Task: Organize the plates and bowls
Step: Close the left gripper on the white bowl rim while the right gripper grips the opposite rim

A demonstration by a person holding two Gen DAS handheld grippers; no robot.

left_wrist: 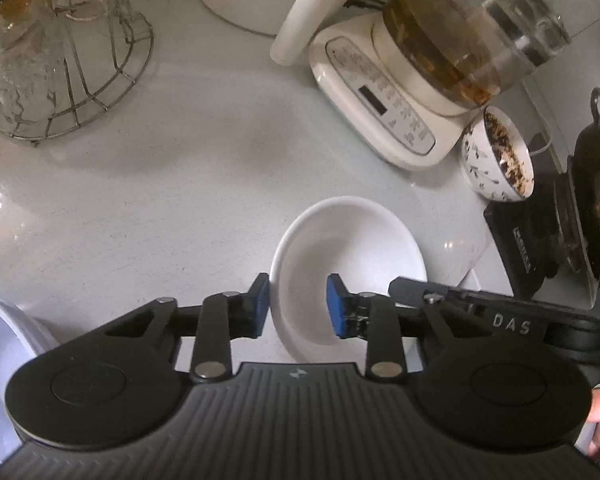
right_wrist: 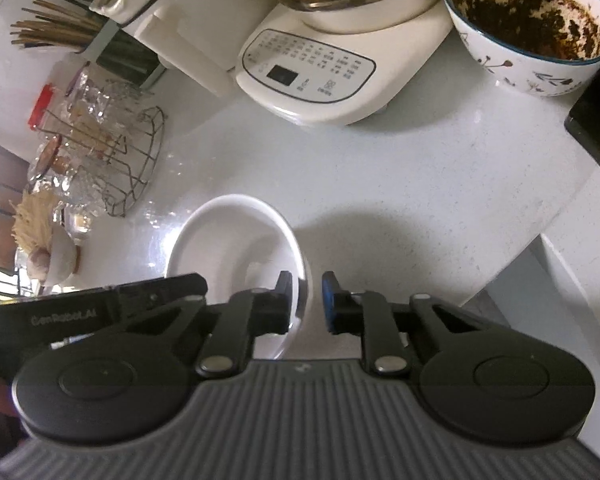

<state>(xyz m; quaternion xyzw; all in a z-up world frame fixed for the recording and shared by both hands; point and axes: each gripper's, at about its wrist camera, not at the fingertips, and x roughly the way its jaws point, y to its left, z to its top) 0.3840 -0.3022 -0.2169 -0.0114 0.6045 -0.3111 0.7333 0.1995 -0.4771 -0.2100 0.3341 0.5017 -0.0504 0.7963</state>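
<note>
A plain white bowl (left_wrist: 352,248) stands on the pale counter, and both grippers are at it from opposite sides. My left gripper (left_wrist: 299,306) straddles the bowl's left wall. One blue pad is against the outside, the other is inside with a gap to the wall, so it is open. In the right wrist view the same bowl (right_wrist: 228,240) has its right rim between the pads of my right gripper (right_wrist: 306,298), which is shut on it. A second white dish (left_wrist: 0,360) shows at the lower left edge.
A patterned bowl (right_wrist: 532,28) smeared with dark residue sits beside the white kettle base (right_wrist: 312,68) carrying a glass pot. A wire rack of glasses (right_wrist: 112,152) is at the left and a dark pan on a black cooker (left_wrist: 596,184) at the right. The counter edge (right_wrist: 560,280) drops off nearby.
</note>
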